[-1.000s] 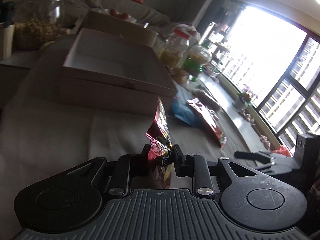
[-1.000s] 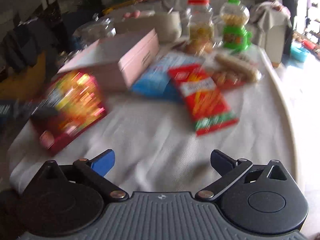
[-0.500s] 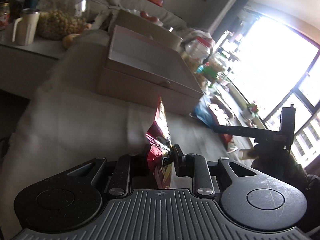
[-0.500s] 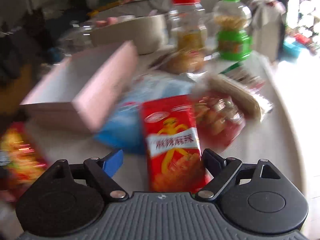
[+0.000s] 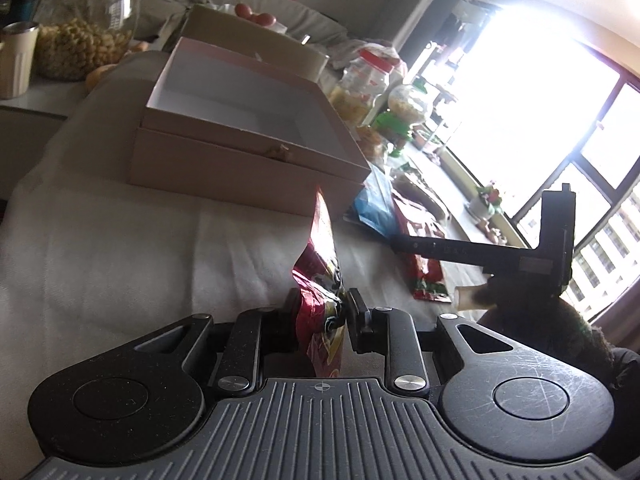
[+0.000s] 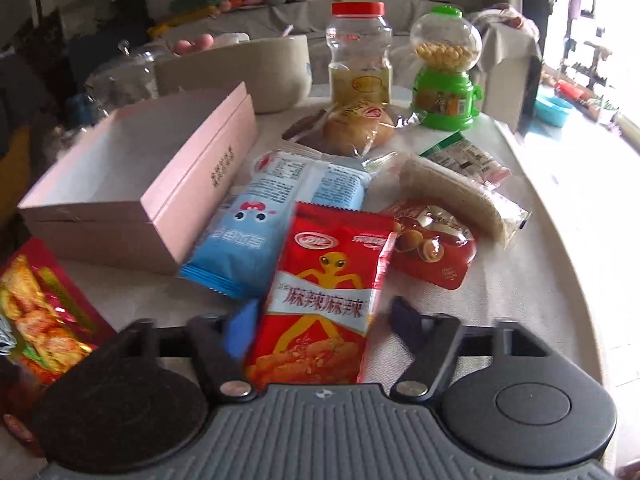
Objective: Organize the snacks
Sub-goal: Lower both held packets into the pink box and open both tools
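Observation:
My left gripper (image 5: 320,312) is shut on a shiny red snack bag (image 5: 322,268), held edge-on above the cloth just short of the open pink box (image 5: 240,160). The same bag (image 6: 44,320) shows at lower left in the right wrist view. My right gripper (image 6: 320,312) is open, its fingers on either side of a red spicy-strip packet (image 6: 328,300) that lies on the cloth. The pink box (image 6: 168,200) stands empty to the packet's left.
A blue packet (image 6: 276,208), a red nut packet (image 6: 432,248), a wrapped roll (image 6: 460,200), a bun (image 6: 356,128), a red-lidded jar (image 6: 358,56) and a green candy dispenser (image 6: 446,80) lie behind. A beige bowl (image 6: 240,72) stands beyond the box. The table edge (image 6: 580,280) curves on the right.
My right gripper moved forward onto the red spicy-strip packet, which now sits between its fingers. My left gripper rose and turned, bringing the box's inside into view.

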`<move>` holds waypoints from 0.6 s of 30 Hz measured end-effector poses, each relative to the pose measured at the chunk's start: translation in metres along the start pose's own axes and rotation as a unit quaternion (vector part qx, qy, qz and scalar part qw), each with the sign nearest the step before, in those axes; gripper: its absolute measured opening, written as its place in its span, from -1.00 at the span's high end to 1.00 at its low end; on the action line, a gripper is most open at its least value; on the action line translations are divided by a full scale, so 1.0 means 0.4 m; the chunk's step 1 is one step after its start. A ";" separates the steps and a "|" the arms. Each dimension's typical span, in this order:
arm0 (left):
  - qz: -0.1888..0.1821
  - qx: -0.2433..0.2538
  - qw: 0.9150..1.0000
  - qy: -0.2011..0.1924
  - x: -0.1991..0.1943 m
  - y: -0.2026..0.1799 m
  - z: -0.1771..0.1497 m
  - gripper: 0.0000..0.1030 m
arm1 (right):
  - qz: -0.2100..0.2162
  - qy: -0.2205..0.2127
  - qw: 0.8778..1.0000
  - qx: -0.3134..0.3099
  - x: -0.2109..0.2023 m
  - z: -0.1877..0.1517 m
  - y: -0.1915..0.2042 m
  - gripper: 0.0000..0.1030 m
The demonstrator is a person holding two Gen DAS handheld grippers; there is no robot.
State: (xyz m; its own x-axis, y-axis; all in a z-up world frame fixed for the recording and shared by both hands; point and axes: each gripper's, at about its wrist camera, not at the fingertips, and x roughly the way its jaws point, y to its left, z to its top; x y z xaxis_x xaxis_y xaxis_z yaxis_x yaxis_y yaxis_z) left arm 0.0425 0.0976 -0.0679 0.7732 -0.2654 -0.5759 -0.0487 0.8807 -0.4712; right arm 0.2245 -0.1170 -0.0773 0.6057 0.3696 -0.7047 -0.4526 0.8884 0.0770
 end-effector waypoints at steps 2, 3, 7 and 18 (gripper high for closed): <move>-0.002 0.004 1.000 0.000 -0.012 -0.002 -0.001 0.49 | 0.004 0.004 1.000 -0.006 -0.025 -0.005 0.011 -0.08; -0.004 0.008 1.000 -0.001 -0.021 -0.004 -0.005 0.49 | 0.016 0.004 1.000 -0.007 -0.047 -0.010 0.015 -0.06; -0.025 0.022 0.999 0.002 -0.069 -0.007 -0.018 0.51 | 0.049 0.001 0.998 -0.048 -0.154 -0.040 0.050 -0.05; -0.053 0.030 0.990 -0.124 -0.238 -0.030 0.089 0.51 | 0.182 -0.087 0.973 -0.113 -0.417 0.056 0.180 -0.05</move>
State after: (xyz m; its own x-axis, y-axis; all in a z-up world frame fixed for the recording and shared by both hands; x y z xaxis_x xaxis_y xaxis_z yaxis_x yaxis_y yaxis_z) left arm -0.0079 0.1260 0.0163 0.9037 -0.2597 -0.3405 0.0729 0.8768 -0.4753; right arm 0.1056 -0.1086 0.0616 0.4716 0.7062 -0.5282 -0.7783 0.6148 0.1271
